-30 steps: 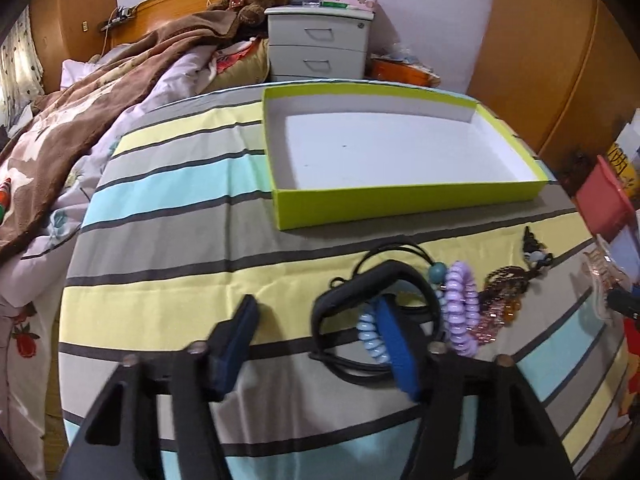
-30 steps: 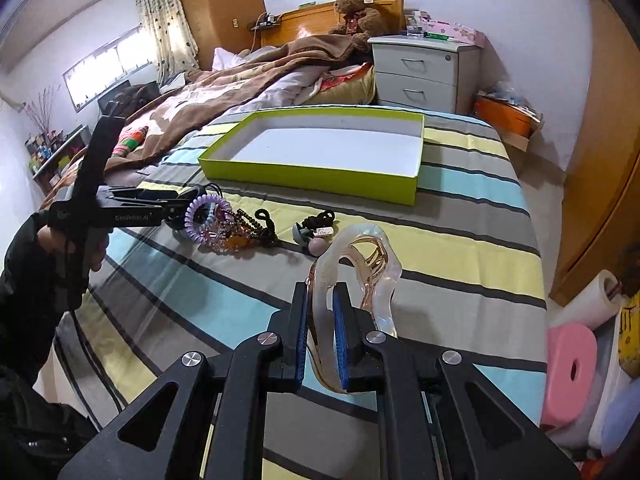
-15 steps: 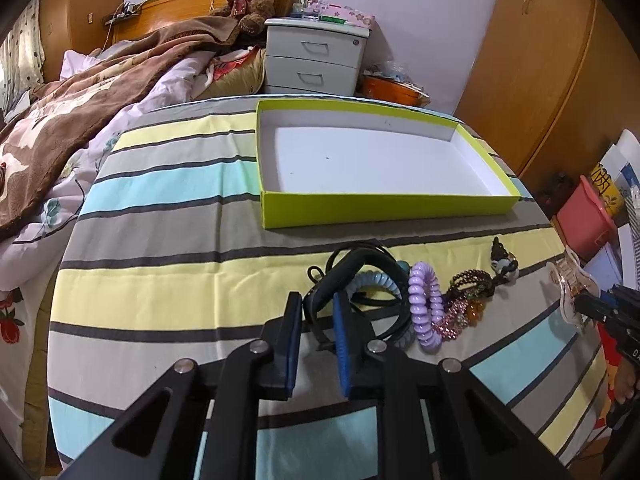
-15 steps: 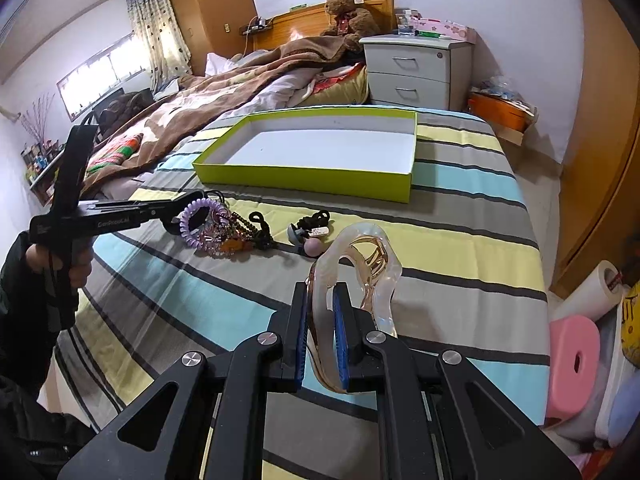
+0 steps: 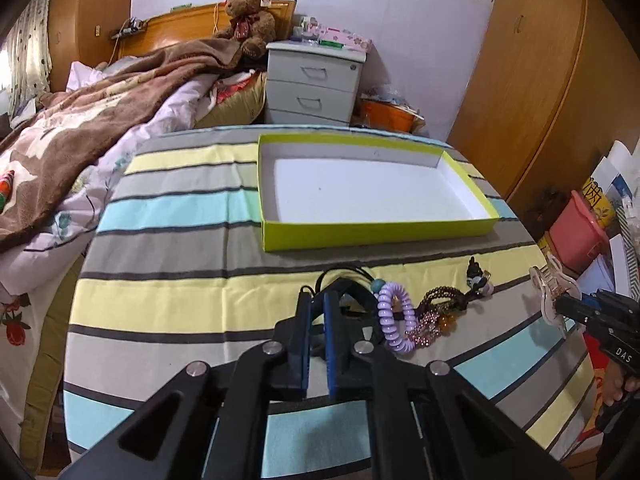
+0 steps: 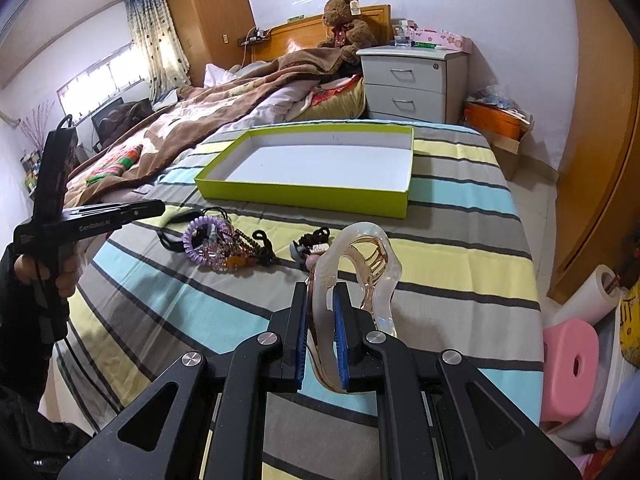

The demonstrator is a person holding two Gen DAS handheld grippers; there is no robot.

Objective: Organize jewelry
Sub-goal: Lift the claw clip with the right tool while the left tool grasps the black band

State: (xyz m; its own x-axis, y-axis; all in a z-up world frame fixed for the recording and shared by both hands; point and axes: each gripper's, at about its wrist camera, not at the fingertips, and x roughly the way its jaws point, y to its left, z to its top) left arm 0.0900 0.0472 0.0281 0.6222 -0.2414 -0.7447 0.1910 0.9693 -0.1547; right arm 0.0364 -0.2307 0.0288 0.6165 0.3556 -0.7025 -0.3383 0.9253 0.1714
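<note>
The left gripper has its fingers pressed together on a black band, which curls out past the fingertips; how much of the band sits between the pads is hard to tell, since the fingers hide it. Just right of the fingertips lies a purple coil hair tie, touching a tangle of beaded bracelets further right. Well beyond the fingertips sits an open green box with a white floor, on the striped cloth.

The right gripper pinches a translucent hair claw between its blue pads; the claw arches up and to the right above the fingertips. Ahead and left of these fingers lies the pile of jewelry, with the green box beyond it.
</note>
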